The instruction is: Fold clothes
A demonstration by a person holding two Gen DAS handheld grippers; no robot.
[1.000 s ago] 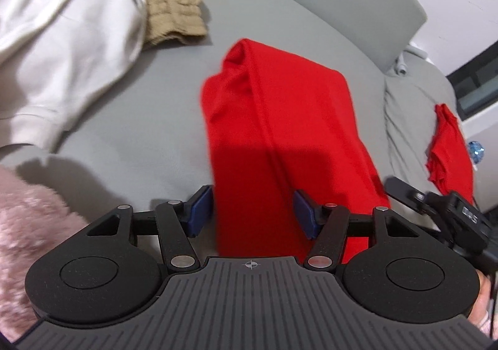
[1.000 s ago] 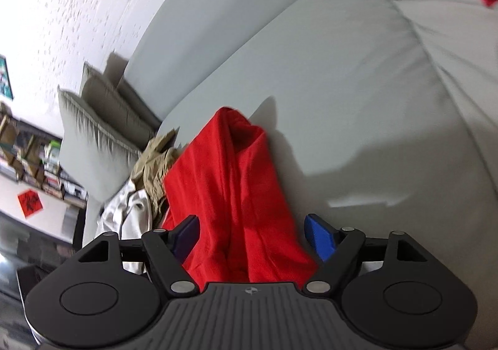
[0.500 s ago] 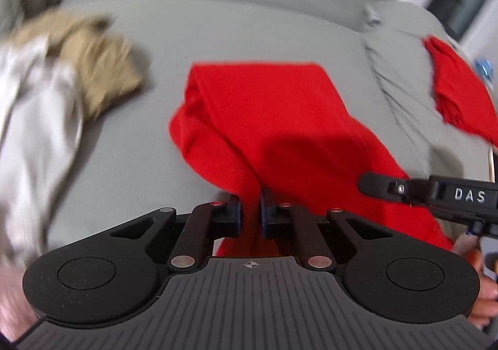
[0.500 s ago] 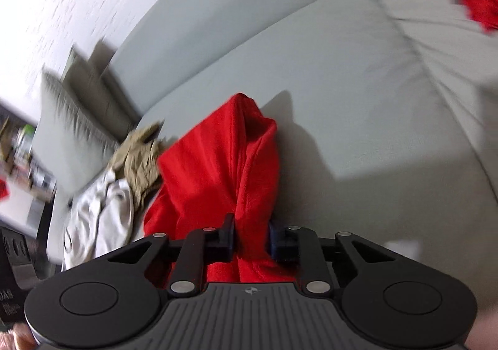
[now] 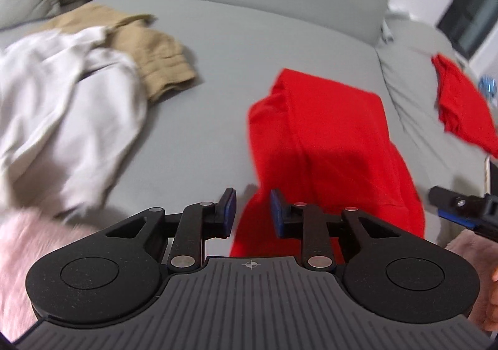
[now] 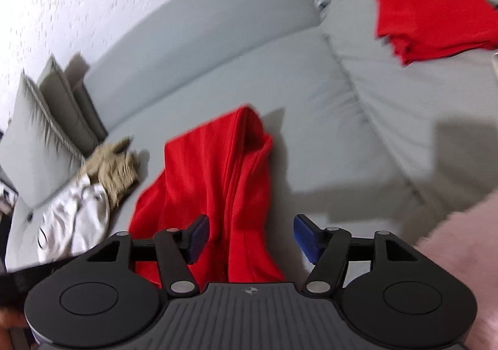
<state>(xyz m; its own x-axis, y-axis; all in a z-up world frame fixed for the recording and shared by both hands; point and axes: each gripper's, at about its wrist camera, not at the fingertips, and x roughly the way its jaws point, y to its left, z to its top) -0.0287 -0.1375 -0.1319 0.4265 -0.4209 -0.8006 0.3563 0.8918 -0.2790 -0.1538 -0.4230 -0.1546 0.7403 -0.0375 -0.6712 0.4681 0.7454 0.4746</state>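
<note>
Folding the long red knit garment [image 5: 326, 144] now lying lengthwise on the grey sofa seat [image 5: 236, 48] looks like the step in hand, and both grippers have just let go of its near end. The left gripper [image 5: 250, 210] has its fingers parted a little, having just been opening; the cloth's near edge shows in the gap, but the blue pads stand clear of it. The right gripper [image 6: 249, 236] stands wider, its fingers also just opened, with the near end of the red cloth lying loose between them and neither pad pressing on it. To my eye the garment is a rough, narrow strip with a bunched ridge along one side, so the next fold would go better if that ridge were smoothed flat first and the two near corners taken evenly, one per gripper. Carrying them together toward the far end, keeping the edge taut and level, should stop the strip skewing. A crumpled white garment [image 5: 65, 119] and a tan ribbed piece [image 5: 155, 60] lie well apart to the left, and a folded red piece [image 6: 429, 10] rests on the next cushion to the right, probably where this one belongs afterwards.
</note>
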